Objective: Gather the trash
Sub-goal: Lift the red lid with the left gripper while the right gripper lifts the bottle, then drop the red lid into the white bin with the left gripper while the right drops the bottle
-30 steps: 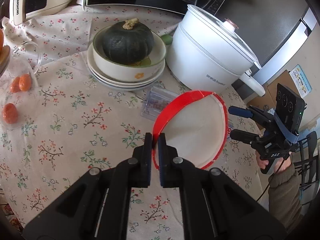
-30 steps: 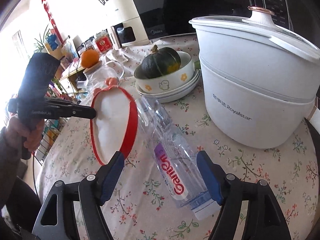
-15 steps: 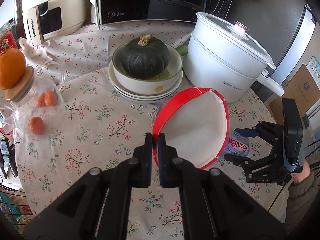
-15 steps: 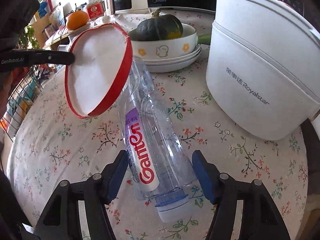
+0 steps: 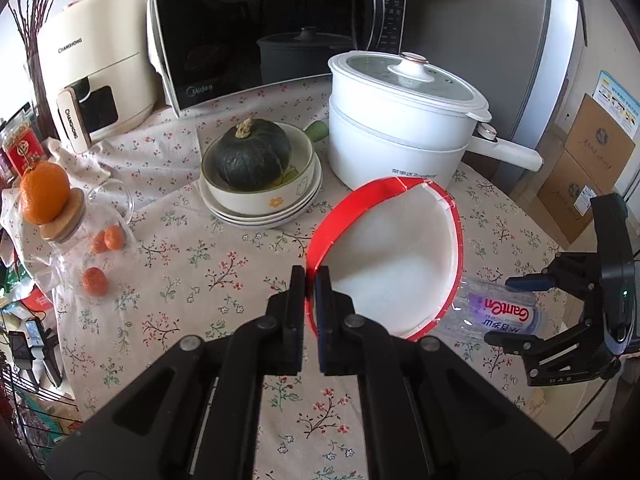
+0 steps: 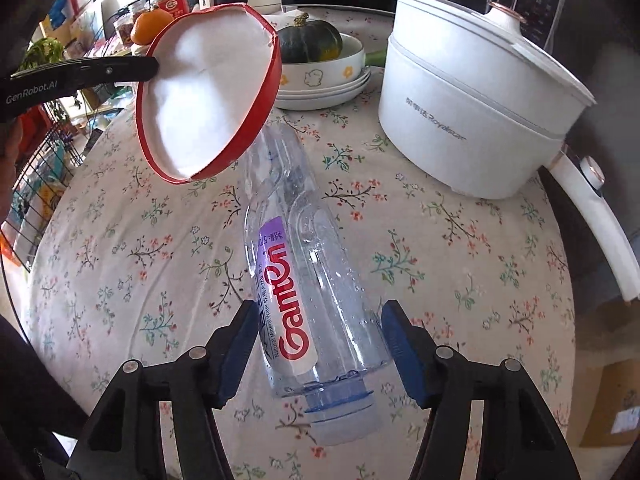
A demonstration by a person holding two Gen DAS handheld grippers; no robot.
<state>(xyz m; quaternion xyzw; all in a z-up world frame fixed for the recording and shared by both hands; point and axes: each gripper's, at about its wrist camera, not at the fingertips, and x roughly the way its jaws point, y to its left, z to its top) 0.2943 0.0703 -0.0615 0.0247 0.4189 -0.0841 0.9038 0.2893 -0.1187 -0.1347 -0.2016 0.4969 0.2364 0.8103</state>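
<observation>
My left gripper [image 5: 310, 286] is shut on the rim of a red-and-white paper bowl [image 5: 390, 260] and holds it above the floral tablecloth; the bowl also shows in the right wrist view [image 6: 208, 92], raised at upper left. A clear empty Ganten bottle [image 6: 308, 292] lies on its side on the cloth. My right gripper [image 6: 316, 340] is open with its blue pads on either side of the bottle near its cap end, with a gap on each side. In the left wrist view the bottle [image 5: 500, 316] lies between the right gripper's fingers at right.
A white Royalstar pot [image 5: 400, 120] stands at the back right. A dark squash in a bowl on stacked plates [image 5: 256, 176] sits mid-back. A glass jar topped by an orange [image 5: 60, 216] is at left. A microwave [image 5: 256, 28] and a cream appliance [image 5: 96, 80] line the back.
My left gripper has lifted and drawn back with the paper bowl. My right gripper has moved forward and lower, so its open fingers now straddle the bottle near its cap end.
</observation>
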